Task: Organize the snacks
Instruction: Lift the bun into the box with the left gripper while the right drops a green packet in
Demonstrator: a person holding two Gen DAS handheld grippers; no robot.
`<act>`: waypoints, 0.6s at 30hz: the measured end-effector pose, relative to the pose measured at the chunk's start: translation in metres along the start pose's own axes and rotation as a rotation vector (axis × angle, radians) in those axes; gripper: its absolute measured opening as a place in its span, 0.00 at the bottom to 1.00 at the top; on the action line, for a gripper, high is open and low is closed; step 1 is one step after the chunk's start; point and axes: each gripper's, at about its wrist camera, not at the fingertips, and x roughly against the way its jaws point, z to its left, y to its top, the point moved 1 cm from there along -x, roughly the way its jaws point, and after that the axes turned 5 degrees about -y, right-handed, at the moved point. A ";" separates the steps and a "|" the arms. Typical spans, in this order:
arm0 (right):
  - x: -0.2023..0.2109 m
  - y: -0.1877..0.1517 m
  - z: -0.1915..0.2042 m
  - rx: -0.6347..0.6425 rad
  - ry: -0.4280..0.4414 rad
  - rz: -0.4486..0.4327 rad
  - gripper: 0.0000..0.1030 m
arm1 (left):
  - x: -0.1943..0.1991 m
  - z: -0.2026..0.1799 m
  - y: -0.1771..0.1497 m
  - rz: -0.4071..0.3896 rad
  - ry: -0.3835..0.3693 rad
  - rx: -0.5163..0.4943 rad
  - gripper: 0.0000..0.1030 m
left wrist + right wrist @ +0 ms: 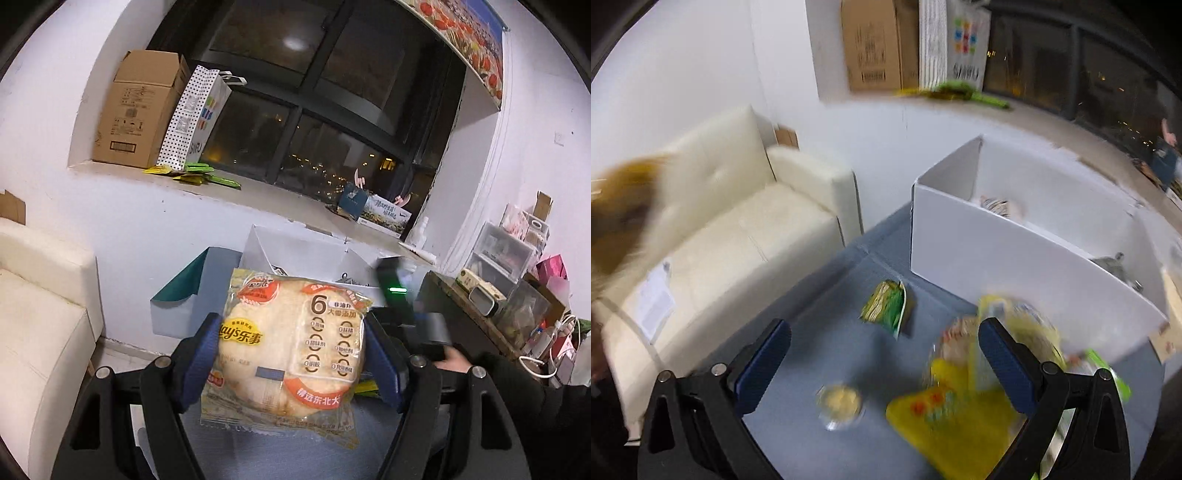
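The left claw (291, 354) grips a snack packet (291, 343), a clear bag with round pale crackers inside. The two blue pads (201, 354) press on its left and right sides, so the packet hangs across the claw with its printed face toward the camera. Its long axis runs from the top to the bottom of the left wrist view, along the fingers.

The relation that matters for the coming move is this: the white box (295, 247) lies ahead of the left claw and lower, just behind the top edge of the packet. In my judgement this box is where the snacks go. In the right wrist view the white box (1015, 258) stands open on the blue tabletop (820, 332), and some packets already lie inside. The left hand holds its claw lifted and tilted a little downward, so the packet needs to go forward and then down over the box wall.

The right claw (882, 362) is open and holds nothing; its pads stand wide apart. It points steeply down at the tabletop, where loose snacks wait: a green packet (886, 306), a small round cup (840, 404) and a blurred yellow bag (945, 417). The yellow bag lies nearest, just beside the right finger. This view is blurred, so finer details I cannot tell.
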 end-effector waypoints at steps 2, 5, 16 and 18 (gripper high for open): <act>-0.028 0.011 0.003 -0.003 0.016 0.054 1.00 | -0.001 0.001 -0.002 -0.004 -0.010 0.014 0.76; -0.070 0.017 -0.002 -0.043 0.015 0.153 0.97 | 0.000 0.005 -0.007 0.000 -0.012 0.019 0.76; -0.049 0.000 -0.006 -0.038 0.084 0.085 0.25 | -0.014 -0.005 -0.015 0.029 -0.056 0.020 0.76; -0.021 -0.004 -0.007 -0.042 0.094 0.027 0.25 | -0.020 -0.011 -0.013 0.036 -0.069 0.007 0.76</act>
